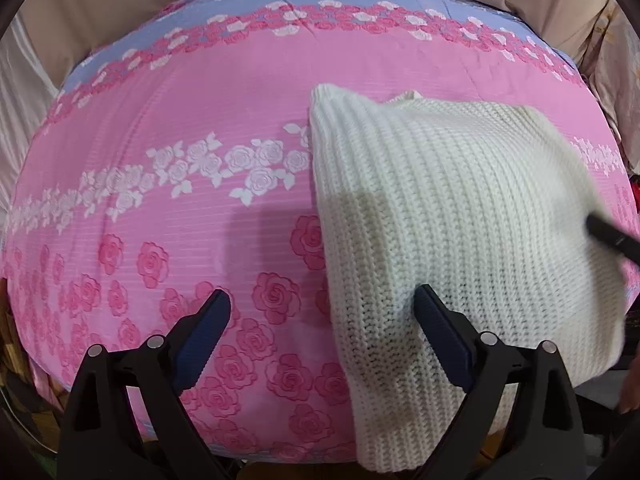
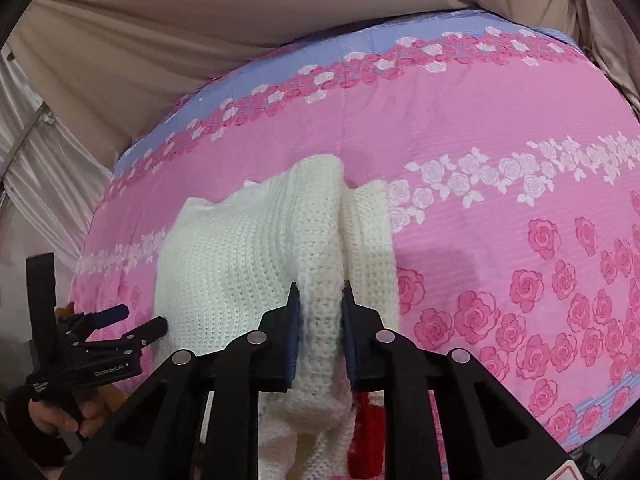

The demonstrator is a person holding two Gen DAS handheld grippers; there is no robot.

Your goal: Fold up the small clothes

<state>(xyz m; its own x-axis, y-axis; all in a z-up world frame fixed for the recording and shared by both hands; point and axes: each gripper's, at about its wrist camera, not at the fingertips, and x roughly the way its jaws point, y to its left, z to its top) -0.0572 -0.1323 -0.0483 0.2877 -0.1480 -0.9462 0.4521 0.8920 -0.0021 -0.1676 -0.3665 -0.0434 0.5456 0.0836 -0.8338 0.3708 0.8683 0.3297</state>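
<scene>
A white knit sweater [image 1: 460, 200] lies on the pink rose-print bed cover [image 1: 180, 220]. My left gripper [image 1: 322, 296] is open just above the cover. Its right finger sits over the sweater's left edge and its left finger over bare cover, with nothing pinched between them. In the right wrist view my right gripper [image 2: 321, 300] is shut on a thick raised fold of the sweater [image 2: 232, 256], the knit bunched between both pads. The left gripper [image 2: 140, 319] shows at the sweater's left side, held by a hand [image 2: 52, 416]. A black tip of the right gripper [image 1: 608, 236] enters over the sweater's right side.
The bed cover [image 2: 500, 220] spreads wide to the right of the sweater. Beige fabric [image 2: 160, 60] rises behind the bed's far edge, with pale curtain folds [image 2: 36, 184] at the left. Something red [image 2: 364, 432] hangs under the held fold, close to my right gripper.
</scene>
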